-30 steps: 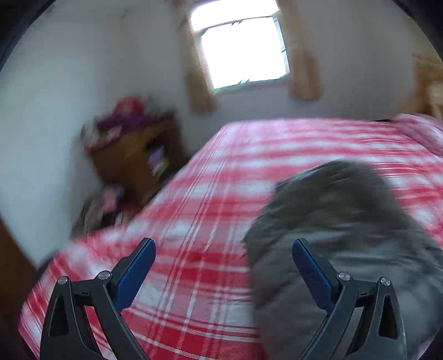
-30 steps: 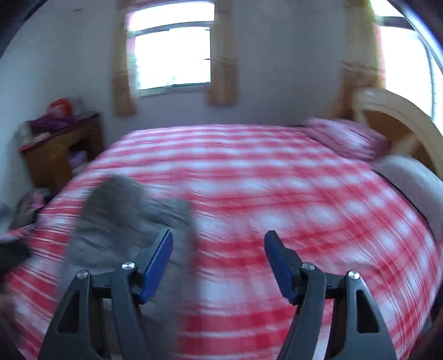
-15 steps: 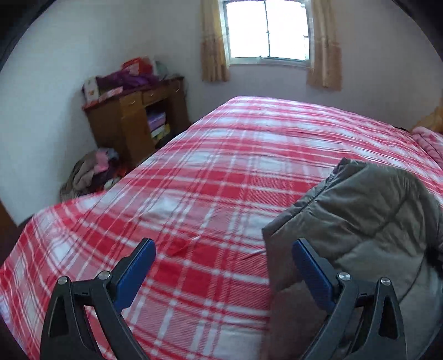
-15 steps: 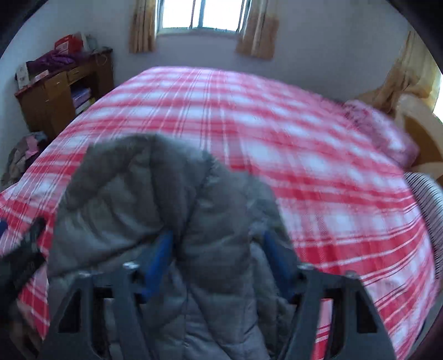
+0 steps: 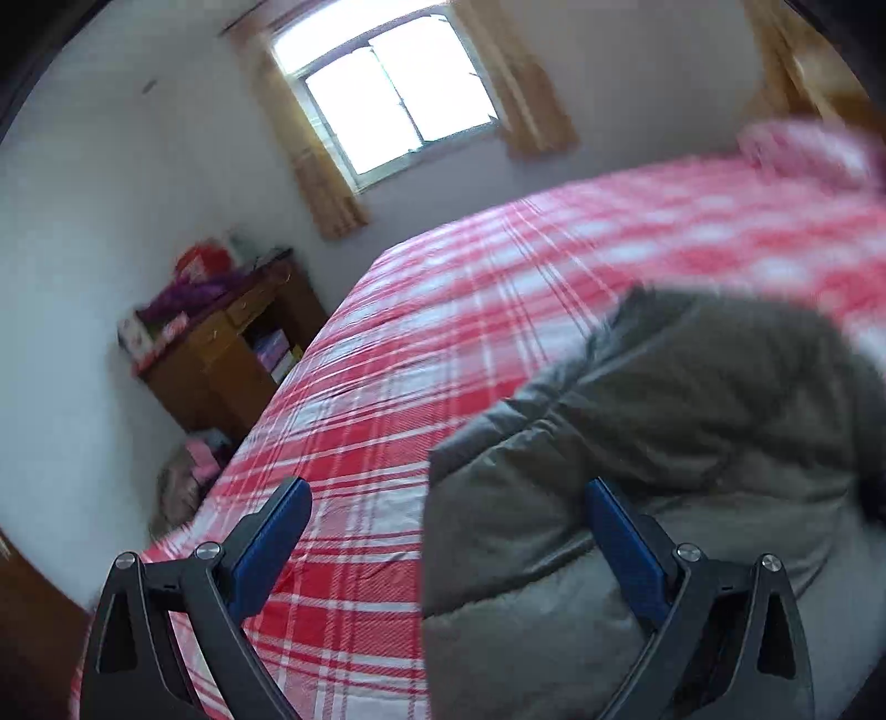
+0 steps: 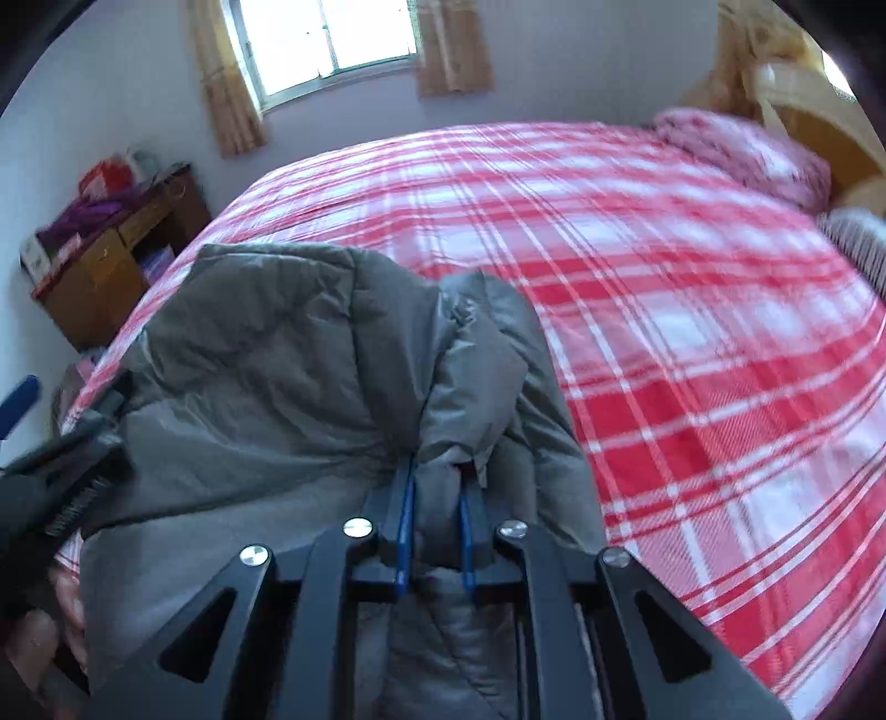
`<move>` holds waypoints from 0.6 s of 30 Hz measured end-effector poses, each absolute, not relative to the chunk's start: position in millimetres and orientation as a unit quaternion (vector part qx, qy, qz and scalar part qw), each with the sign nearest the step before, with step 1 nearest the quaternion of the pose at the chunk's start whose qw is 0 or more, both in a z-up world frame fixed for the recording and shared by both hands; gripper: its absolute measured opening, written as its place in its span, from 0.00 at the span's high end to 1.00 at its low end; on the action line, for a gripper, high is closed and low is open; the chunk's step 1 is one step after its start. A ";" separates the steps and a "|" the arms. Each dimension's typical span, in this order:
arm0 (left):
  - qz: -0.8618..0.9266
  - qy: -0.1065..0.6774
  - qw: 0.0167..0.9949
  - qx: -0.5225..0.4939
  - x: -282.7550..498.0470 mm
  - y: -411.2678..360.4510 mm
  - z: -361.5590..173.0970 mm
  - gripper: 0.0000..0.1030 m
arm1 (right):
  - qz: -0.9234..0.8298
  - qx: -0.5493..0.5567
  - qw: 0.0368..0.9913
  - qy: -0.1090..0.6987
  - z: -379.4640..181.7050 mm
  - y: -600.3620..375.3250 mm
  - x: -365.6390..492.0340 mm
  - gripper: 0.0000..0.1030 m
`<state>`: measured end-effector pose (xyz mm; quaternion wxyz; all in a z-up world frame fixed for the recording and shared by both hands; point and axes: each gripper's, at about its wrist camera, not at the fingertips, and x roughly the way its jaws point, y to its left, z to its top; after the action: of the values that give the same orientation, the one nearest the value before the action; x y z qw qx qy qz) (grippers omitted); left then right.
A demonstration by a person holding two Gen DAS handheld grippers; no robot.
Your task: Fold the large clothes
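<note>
A grey padded jacket [image 6: 277, 354] lies bunched at the near edge of a bed with a red and white checked cover [image 6: 692, 332]. My right gripper [image 6: 434, 498] is shut on a fold of the jacket, its blue pads pinching the fabric. In the left wrist view the jacket [image 5: 692, 432] fills the right side. My left gripper [image 5: 443, 520] is open, its right finger over the jacket's edge and its left finger over the checked cover [image 5: 387, 387]. The left gripper also shows at the left edge of the right wrist view [image 6: 22, 404].
A wooden cabinet [image 5: 221, 354] with clutter on top stands against the left wall, with a pile of clothes [image 5: 183, 482] on the floor below. A window with curtains [image 6: 332, 39] is behind the bed. A pink pillow [image 6: 742, 149] and wooden headboard [image 6: 819, 127] are at the far right.
My right gripper has gone from open to shut on a fold of the jacket. The left gripper stays open and has swung and tilted beside the jacket.
</note>
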<state>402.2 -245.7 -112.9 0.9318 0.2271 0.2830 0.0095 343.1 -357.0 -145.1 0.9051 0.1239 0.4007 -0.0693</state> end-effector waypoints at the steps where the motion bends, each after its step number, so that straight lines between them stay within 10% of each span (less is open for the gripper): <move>1: 0.009 0.278 0.932 0.234 401.7 -250.0 -117.4 0.04 | -0.069 0.139 0.905 0.396 -152.8 -364.9 340.8 0.85; 18: 0.010 0.259 0.938 0.232 403.3 -256.7 -152.2 0.02 | -0.066 0.133 0.914 0.377 -190.7 -367.6 336.7 0.85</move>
<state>403.3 -256.7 -152.2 0.9376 0.2320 0.2590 0.0103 336.7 -367.6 -190.7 0.9145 0.1326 0.3766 -0.0662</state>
